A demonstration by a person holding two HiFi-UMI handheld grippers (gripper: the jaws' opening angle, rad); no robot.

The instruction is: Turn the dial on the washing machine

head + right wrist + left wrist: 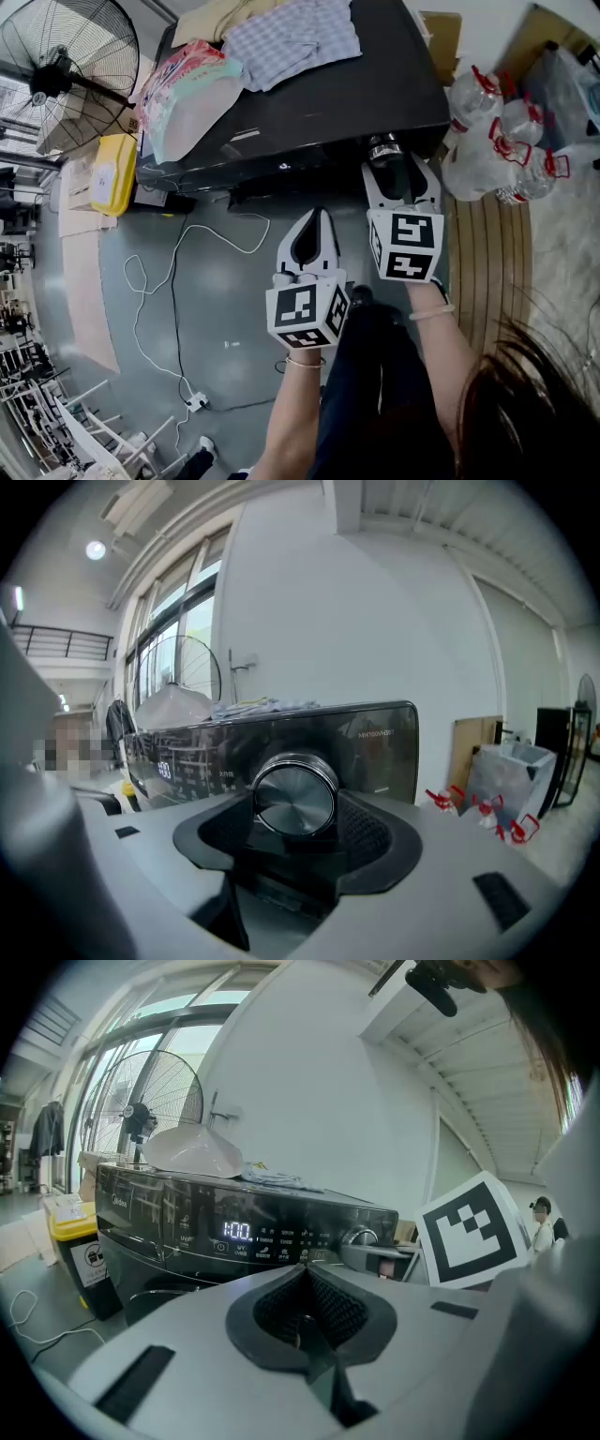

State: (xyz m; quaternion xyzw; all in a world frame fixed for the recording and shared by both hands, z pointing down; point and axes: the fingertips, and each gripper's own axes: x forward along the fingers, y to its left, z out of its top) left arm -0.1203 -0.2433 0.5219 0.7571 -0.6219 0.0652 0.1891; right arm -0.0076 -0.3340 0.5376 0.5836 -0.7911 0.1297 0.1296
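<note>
**Head view:** looks down on the black washing machine [328, 103], with clothes [291, 37] and a plastic bag [187, 89] on its top. Shows the right gripper [386, 161] at the dial [383, 147] on the panel's right end. Shows the left gripper [317, 216] held apart from the machine.

**Left gripper view:** shows the jaws pressed together with nothing between them. Beyond them, takes in the lit display [235, 1231] and the dial [361, 1237].

**Right gripper view:** shows the padded jaws pinching the round metal dial [293, 797] from either side.
</note>
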